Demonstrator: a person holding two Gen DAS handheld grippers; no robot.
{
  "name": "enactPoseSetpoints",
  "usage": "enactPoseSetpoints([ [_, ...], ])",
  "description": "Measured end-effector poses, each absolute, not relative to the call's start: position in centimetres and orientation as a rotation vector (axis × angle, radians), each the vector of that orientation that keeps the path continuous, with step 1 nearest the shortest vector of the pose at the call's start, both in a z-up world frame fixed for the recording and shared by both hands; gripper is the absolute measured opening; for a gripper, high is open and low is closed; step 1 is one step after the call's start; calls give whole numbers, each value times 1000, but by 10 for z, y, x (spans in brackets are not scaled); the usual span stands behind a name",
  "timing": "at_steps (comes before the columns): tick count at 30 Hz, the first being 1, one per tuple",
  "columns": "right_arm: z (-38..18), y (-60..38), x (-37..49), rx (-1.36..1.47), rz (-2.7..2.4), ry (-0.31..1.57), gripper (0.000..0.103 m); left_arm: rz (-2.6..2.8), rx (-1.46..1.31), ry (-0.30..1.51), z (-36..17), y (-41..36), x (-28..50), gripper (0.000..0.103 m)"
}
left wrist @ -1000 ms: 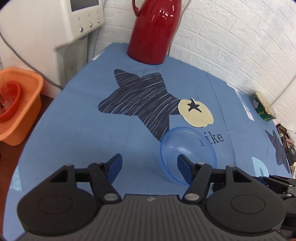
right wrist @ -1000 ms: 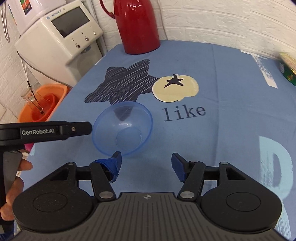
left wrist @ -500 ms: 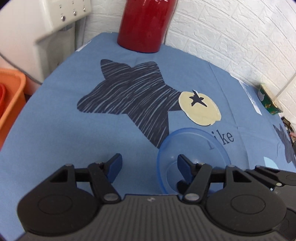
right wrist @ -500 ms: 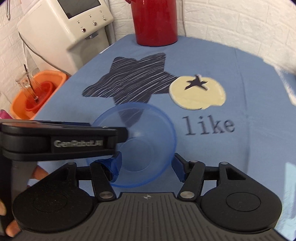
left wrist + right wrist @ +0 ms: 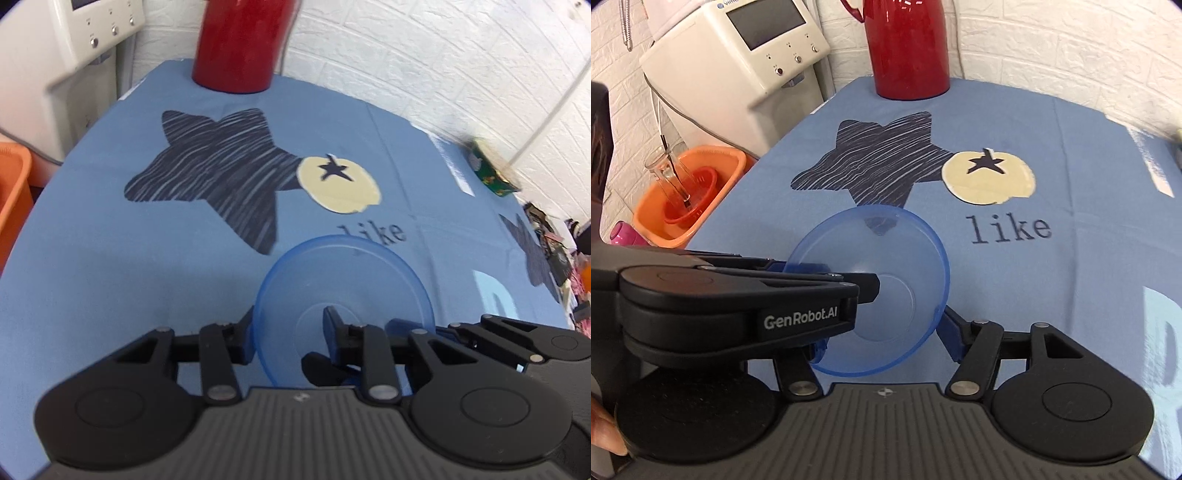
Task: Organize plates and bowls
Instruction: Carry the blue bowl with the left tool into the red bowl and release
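A translucent blue bowl [image 5: 343, 280] [image 5: 886, 258] rests on the blue tablecloth [image 5: 110, 258], close in front of both grippers. My left gripper [image 5: 288, 321] straddles the bowl's left rim, one finger outside it and one inside. Its jaws are partly closed but a gap still shows. In the right wrist view the left gripper [image 5: 827, 275] reaches in from the left over the bowl. My right gripper [image 5: 881, 338] is open, with the bowl's near edge sitting between its blue fingertips [image 5: 945, 325]. I cannot tell whether the bowl is tilted or lifted.
A red thermos [image 5: 908, 48] stands at the table's far edge. A white machine [image 5: 738, 55] is beside the table on the left. Below it sits an orange basin [image 5: 690, 192] holding a red dish and a glass. A green box [image 5: 491, 170] lies far right.
Both grippers have moved forward onto the bowl. The left jaws have narrowed around its left rim. The bowl now sits between the right fingers instead of ahead of them.
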State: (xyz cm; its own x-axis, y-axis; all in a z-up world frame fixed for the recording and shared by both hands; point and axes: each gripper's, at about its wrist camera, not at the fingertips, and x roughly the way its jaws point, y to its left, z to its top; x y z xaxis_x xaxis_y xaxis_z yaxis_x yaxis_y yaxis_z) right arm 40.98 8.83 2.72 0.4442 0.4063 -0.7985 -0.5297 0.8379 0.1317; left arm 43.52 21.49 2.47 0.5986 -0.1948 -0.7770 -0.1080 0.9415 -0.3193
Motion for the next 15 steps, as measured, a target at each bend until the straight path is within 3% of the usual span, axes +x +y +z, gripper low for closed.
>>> enactPoseSetpoints([
  [8,62,6,330,-134,495,899,48,-176,-321,899,62,130,366,27],
  [15,60,-81,259,-110,347,906,49,-317,-233,910,59,31,305,27],
])
